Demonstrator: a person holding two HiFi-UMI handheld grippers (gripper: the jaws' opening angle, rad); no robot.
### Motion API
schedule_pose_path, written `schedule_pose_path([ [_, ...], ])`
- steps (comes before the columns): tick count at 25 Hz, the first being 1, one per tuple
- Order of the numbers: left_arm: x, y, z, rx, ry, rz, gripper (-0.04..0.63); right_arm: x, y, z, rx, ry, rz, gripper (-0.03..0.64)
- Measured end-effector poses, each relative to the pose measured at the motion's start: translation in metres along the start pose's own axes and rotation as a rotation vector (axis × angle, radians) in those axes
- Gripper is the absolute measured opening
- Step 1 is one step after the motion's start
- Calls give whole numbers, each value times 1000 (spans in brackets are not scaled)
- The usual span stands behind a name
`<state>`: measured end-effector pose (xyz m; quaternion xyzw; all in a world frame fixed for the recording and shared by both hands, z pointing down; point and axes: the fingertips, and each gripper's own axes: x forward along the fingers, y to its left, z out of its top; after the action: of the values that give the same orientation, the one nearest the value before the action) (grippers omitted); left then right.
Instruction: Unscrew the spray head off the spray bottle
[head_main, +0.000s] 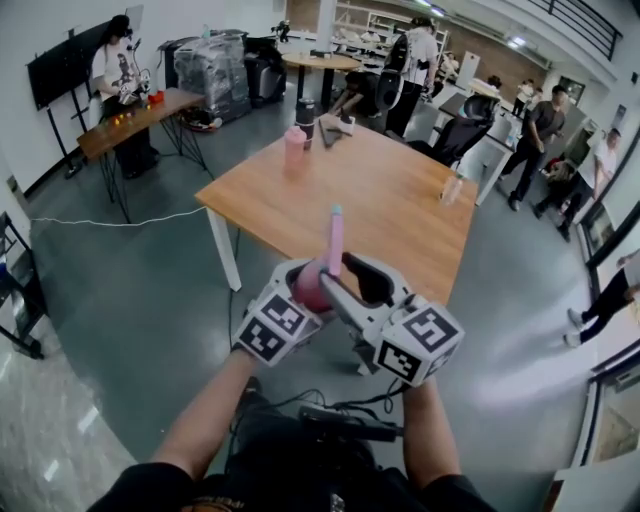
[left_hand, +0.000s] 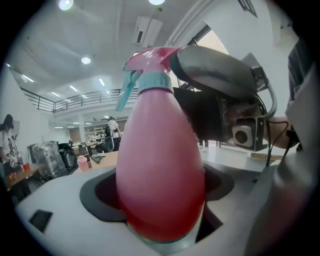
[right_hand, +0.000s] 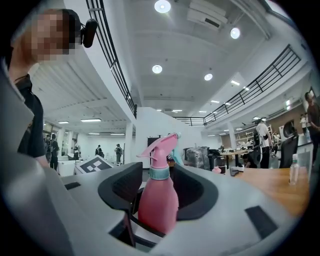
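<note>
In mid-air, left gripper (head_main: 303, 281) holding pink spray bottle (right_hand: 158, 200), right gripper (head_main: 352, 276) open

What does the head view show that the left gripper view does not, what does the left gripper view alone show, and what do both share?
Only the head view shows the left forearm, the left gripper's marker cube and a clear bottle on the table. Only the left gripper view shows ceiling lights and a railing. Both show the spray bottle held in the left gripper, the right gripper close by it, and a small pink bottle on the table.
</note>
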<state>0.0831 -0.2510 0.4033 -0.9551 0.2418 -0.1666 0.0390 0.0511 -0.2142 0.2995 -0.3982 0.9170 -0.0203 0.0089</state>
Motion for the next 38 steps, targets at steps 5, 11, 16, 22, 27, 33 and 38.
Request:
schedule_pose_path([
  [5, 4, -5, 0, 22, 21, 19, 423, -1, -4, 2, 58, -35, -33, 189],
  [11, 6, -11, 2, 46, 32, 11, 423, -5, -11, -3, 17, -6, -85, 151],
  [16, 3, -20, 3, 79, 29, -46, 423, -11, -6, -2, -21, 10, -23, 141],
  [22, -6, -46, 3, 94, 17, -266, 423, -22, 6, -3, -56, 32, 106, 138],
  [27, -21, -66, 5, 135, 15, -470, 423, -30, 19, -1, -75, 49, 254, 138],
  [33, -29, -88, 10, 152, -8, -640, 423, -42, 26, -1, -69, 42, 397, 138],
  [38, -29, -93, 12, 141, -24, -698, 423, -45, 24, 1, -38, 28, 455, 138],
])
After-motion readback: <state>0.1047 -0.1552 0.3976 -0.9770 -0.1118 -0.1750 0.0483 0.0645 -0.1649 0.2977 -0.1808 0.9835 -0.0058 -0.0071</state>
